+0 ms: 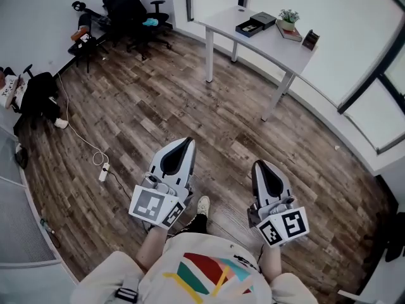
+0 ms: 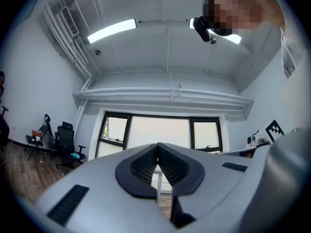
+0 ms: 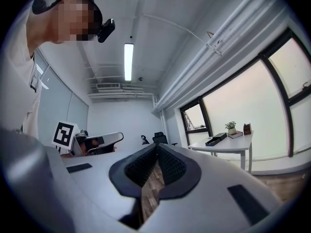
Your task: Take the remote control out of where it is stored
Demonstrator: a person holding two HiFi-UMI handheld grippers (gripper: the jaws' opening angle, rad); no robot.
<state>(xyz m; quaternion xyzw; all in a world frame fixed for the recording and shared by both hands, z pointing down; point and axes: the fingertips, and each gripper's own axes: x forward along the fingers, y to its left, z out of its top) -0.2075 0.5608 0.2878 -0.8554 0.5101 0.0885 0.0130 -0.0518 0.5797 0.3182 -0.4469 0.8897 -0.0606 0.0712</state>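
Note:
No remote control can be made out in any view. Far ahead, a white desk (image 1: 266,43) carries an open black box (image 1: 249,28) with its lid (image 1: 263,19) beside it; what the box holds is too small to tell. My left gripper (image 1: 185,143) and right gripper (image 1: 259,165) are held side by side above the wooden floor, well short of the desk. Both are shut with nothing between the jaws. In the left gripper view the left gripper (image 2: 157,145) points toward the windows. The right gripper (image 3: 156,146) has the desk (image 3: 228,147) and box (image 3: 214,141) off to its right.
A potted plant (image 1: 288,18), a book (image 1: 290,34) and a small dark frame (image 1: 310,40) also sit on the desk. Black office chairs (image 1: 130,11) stand at the back left. A cable and power strip (image 1: 103,171) lie on the floor to the left.

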